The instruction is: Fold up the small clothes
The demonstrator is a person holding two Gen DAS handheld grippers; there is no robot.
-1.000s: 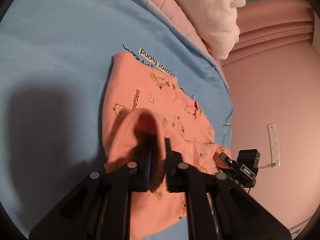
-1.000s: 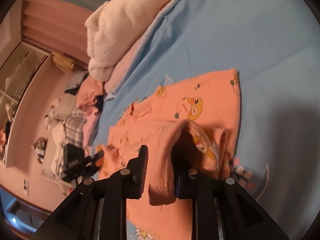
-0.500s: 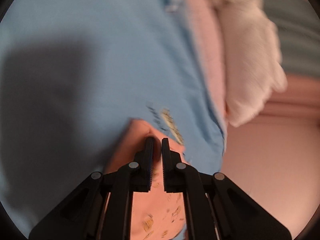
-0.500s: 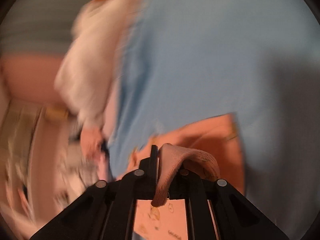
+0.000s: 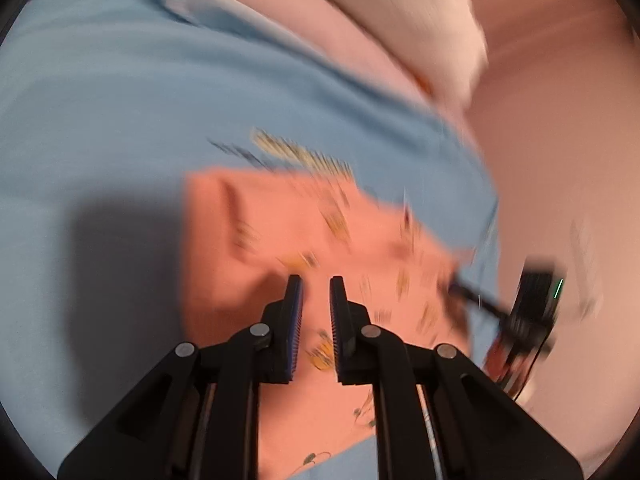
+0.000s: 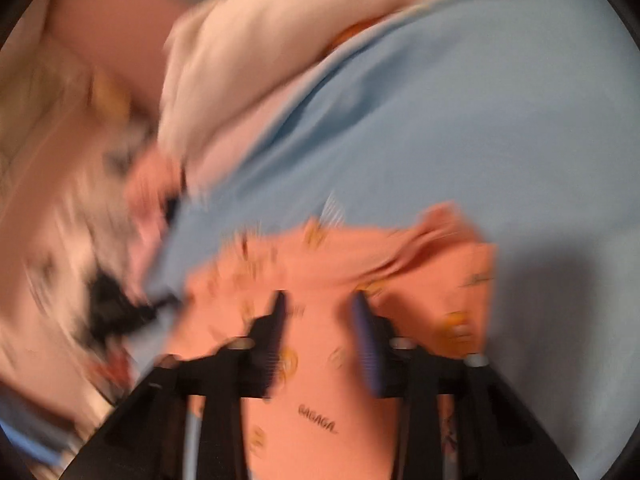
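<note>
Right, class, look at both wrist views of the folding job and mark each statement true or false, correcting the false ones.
1. The garment is orange with small cartoon prints. True.
2. It lies on a green sheet. False: the sheet is light blue.
3. The left gripper clamps a fold of cloth. False: its jaws are opening with nothing pinched between them.
4. A white fluffy blanket sits beyond the sheet. True.
5. The right gripper hovers over the garment. True.
</note>
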